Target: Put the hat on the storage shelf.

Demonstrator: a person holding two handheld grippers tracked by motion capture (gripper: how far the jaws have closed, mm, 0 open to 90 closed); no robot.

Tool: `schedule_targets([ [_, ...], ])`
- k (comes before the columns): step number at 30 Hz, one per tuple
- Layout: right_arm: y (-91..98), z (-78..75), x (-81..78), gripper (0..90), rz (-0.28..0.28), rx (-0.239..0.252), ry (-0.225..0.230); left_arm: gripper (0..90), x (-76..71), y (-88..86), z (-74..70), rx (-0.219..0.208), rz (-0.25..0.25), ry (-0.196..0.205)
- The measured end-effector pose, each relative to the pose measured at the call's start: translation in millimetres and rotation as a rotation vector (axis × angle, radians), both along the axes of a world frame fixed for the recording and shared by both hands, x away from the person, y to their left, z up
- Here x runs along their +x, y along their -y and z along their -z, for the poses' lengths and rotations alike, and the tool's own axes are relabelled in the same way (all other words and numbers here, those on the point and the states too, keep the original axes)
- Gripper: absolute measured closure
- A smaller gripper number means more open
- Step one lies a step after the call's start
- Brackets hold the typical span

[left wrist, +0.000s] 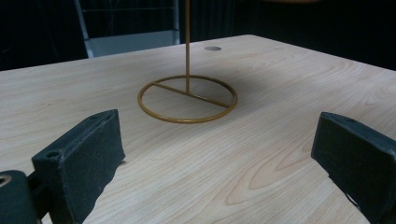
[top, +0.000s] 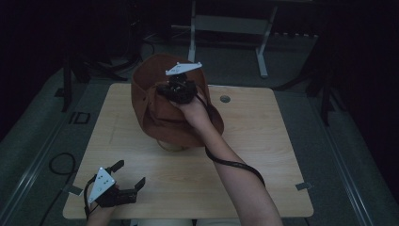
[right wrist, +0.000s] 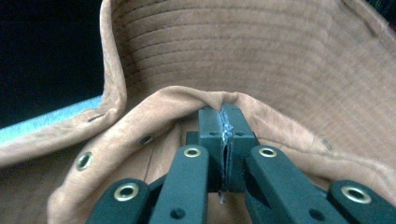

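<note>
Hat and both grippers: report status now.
Right gripper shut on brown hat, pinching a fold of its crown above the gold stand. Left gripper open, resting low on table. Nothing blocking.

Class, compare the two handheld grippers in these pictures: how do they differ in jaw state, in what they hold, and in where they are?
The left gripper has its jaws wide apart; the right gripper has its jaws pressed together. The left gripper holds nothing, with the bare wooden table between its jaws; the right gripper pinches a fold of the brown hat. The left sits at the table's near corner; the right is up at the hat. Both have black jaws.
</note>
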State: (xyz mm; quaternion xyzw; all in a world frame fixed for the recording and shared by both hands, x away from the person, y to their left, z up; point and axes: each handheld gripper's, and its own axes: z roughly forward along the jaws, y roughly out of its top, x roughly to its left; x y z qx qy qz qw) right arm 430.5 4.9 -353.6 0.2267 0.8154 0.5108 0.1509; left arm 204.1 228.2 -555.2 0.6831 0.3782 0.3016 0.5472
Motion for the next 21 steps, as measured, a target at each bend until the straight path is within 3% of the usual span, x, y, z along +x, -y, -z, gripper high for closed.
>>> schedule_targets([
  [3,1.6,1.0,0.2,84.5,-0.005,0.018,-0.006,2.8,0.2,0.2,0.2,-0.003,0.005,-0.003],
  [4,1.9,0.7,1.0,79.2,-0.009,0.026,-0.016,2.8,0.4,0.3,0.5,-0.008,0.006,-0.006],
  [5,1.4,0.2,1.9,62.9,-0.030,0.036,-0.037,2.9,0.7,0.9,1.3,-0.011,0.011,-0.009],
  [7,1.2,-0.2,1.6,59.5,-0.036,0.034,-0.040,2.8,0.7,1.3,1.8,-0.006,0.012,-0.010],
  [8,1.4,-1.7,0.4,52.2,-0.034,0.033,-0.041,2.9,0.7,1.4,2.1,-0.002,0.016,-0.012],
  [12,4.9,-5.0,-2.2,45.9,-0.025,0.028,-0.029,2.8,1.1,1.7,2.9,-0.003,0.016,-0.012],
  [21,22.3,-8.2,-5.8,29.1,-0.053,0.058,-0.059,2.8,2.1,1.3,5.1,0.000,0.007,-0.017],
])
